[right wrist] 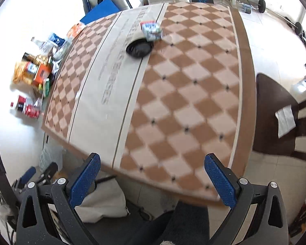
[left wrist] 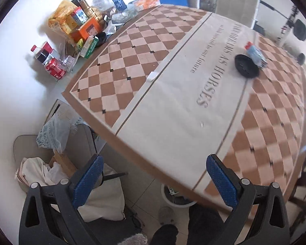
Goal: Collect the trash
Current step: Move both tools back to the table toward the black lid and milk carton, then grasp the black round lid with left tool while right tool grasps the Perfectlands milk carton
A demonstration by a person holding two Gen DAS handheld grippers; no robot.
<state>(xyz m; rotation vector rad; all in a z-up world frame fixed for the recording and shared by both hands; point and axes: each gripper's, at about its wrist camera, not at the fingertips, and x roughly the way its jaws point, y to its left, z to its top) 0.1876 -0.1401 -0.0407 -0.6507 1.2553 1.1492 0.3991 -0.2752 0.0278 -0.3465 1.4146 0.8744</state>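
Both tools empty, spread; runner [left wrist: 181, 94] reads "HORSES"; red can [left wrist: 55, 68] unreadable.

The right wrist view is motion-blurred: the carton [right wrist: 151, 30] at 12 o'clock shows no readable label. A white bin [left wrist: 174, 199] sits mostly hidden under the desk [left wrist: 116, 77] edge. Runner lettering [right wrist: 106, 96] is illegible there.

Home dining room: checkered tablecloth [left wrist: 132, 65] on dining table, upholstered chairs [left wrist: 237, 2] at 12 o'clock, groceries and drink bottles [left wrist: 75, 26] at 10 o'clock, dumbbells [right wrist: 262, 5] on tiled floor at 1 o'clock.
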